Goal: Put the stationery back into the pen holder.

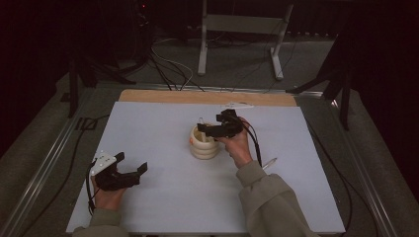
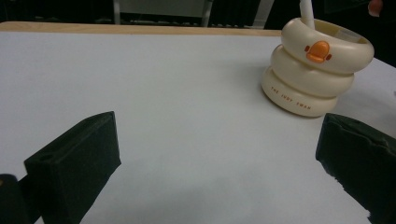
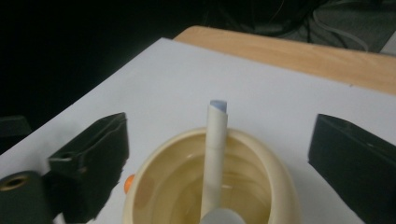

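One white pen [image 3: 215, 154] stands in the cream duck holder [image 1: 203, 143]; both grippers [image 1: 213, 129] [image 1: 129, 170] gape wide, holding nothing.

Left gripper [image 1: 132, 174] low near table's front-left corner, jaws wide apart; right gripper [image 1: 203, 129] raised mid-table, jaws spread, holding nothing.

The room is dim, its surroundings nearly black, while the pale bench [image 1: 163, 148] catches soft light from above. Shadows are faint and diffuse. The high view is grainy and soft; the near black jaws in both gripper views blur slightly.
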Available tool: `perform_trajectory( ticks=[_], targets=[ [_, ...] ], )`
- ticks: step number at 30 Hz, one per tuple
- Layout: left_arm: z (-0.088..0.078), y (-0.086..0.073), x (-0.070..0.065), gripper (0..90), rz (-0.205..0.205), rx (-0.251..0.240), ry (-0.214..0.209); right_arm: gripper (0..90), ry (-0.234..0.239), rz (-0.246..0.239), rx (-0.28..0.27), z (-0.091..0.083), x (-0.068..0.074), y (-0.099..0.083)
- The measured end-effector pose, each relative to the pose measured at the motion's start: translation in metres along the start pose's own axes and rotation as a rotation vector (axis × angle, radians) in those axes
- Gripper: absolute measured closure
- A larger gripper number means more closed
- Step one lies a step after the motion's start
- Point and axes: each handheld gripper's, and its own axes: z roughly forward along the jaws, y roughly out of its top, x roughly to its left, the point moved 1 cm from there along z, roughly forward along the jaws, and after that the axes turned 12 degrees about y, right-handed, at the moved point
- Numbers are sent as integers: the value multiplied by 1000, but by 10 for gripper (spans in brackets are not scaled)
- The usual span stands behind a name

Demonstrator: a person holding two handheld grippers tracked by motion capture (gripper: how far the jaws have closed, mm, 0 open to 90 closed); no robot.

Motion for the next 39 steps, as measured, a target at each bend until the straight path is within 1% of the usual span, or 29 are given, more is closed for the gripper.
perform_trajectory(
  ticks=[1, 4, 9, 14, 19, 21, 25, 30, 34, 39],
  targets=[
    [0, 0, 0, 1, 0, 0, -1, 23, 4, 7, 7, 0, 0, 0],
    [0, 0, 0, 1, 0, 0, -1, 0, -4, 11, 31, -1, -1, -1],
    [0, 0, 0, 1, 0, 1, -2, 0, -11, 14, 55, -6, -1, 0],
    [2, 0, 1, 1, -1, 3, -1, 0, -25, 28, 74, -13, -2, 0],
    [2, 0, 1, 1, -2, 4, 0, 0, -45, 42, 106, -19, -3, 0],
    [2, 0, 1, 1, -3, 4, 0, 0, -43, 44, 115, -22, -4, -2],
    [3, 0, 1, 1, -4, 3, 0, 0, -46, 50, 121, -28, -3, -4],
    [4, 0, 0, 1, 0, 4, -1, 0, -62, 43, 132, -34, -3, -6],
    [3, 0, 0, 1, -5, 2, 1, 0, -69, 46, 140, -39, -2, -7],
    [3, 0, 0, 1, -1, 3, 2, 0, -64, 55, 138, -44, -2, -9]
  ],
)
